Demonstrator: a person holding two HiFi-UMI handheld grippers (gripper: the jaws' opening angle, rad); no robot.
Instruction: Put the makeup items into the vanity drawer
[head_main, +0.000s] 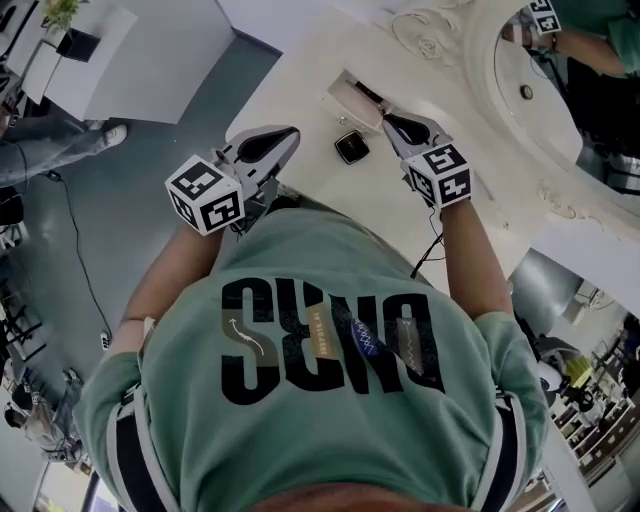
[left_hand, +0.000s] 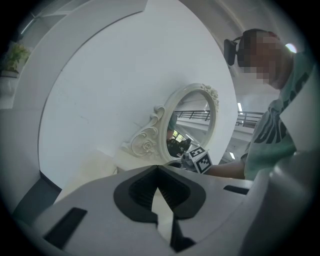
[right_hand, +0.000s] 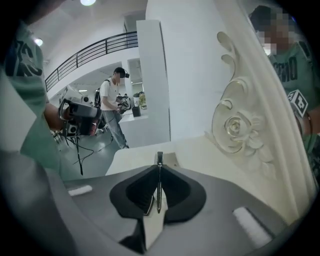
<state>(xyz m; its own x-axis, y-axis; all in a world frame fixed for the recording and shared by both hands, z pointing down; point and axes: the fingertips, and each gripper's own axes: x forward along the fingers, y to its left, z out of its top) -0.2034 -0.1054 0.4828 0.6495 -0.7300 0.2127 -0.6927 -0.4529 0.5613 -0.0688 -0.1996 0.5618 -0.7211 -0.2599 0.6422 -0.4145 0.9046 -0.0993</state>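
The right gripper (head_main: 392, 120) is pinching a thin stick (right_hand: 159, 182) that is risking slipping short of the drawer (head_main: 350, 98); the left gripper (head_main: 288, 133) is idling closed, empty.

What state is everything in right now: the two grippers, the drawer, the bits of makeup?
Left gripper: shut, empty.
Right gripper: shut on a thin stick.
Drawer: open.
Compact: looks closed, lying on the vanity outside the drawer.
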